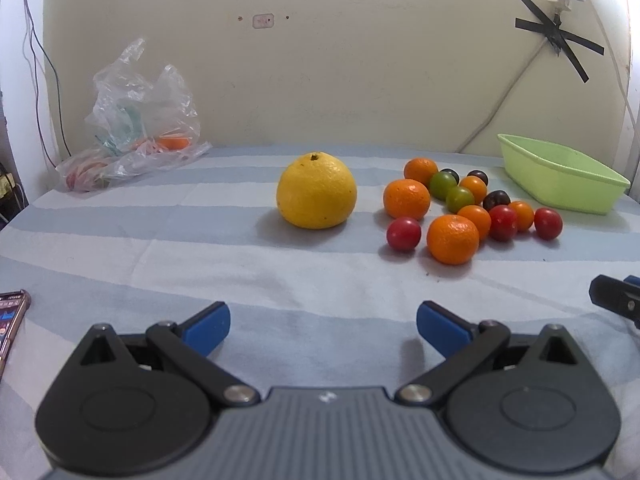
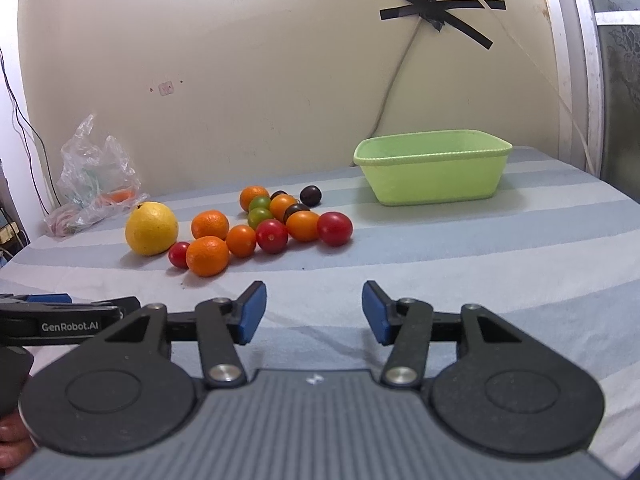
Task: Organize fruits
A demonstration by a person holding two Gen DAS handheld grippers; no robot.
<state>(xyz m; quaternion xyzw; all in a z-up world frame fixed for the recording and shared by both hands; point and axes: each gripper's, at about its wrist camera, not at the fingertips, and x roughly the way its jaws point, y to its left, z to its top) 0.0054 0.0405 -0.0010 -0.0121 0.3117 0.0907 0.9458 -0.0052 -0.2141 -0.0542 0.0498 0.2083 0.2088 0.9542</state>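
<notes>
A big yellow citrus fruit (image 1: 317, 190) (image 2: 151, 229) sits on the striped cloth. To its right lies a cluster of small fruit (image 1: 472, 204) (image 2: 272, 224): orange mandarins, red, green and dark cherry tomatoes. An empty light green tub (image 1: 560, 174) (image 2: 434, 168) stands further right, near the wall. My left gripper (image 1: 323, 326) is open, low over the cloth in front of the yellow fruit, with nothing between its fingers. My right gripper (image 2: 314, 314) is open too, short of the cluster, and holds nothing.
A crumpled clear plastic bag (image 1: 136, 128) (image 2: 92, 184) with some orange items lies at the back left by the wall. A phone (image 1: 10, 320) rests at the left edge. Cables hang down the wall behind the tub.
</notes>
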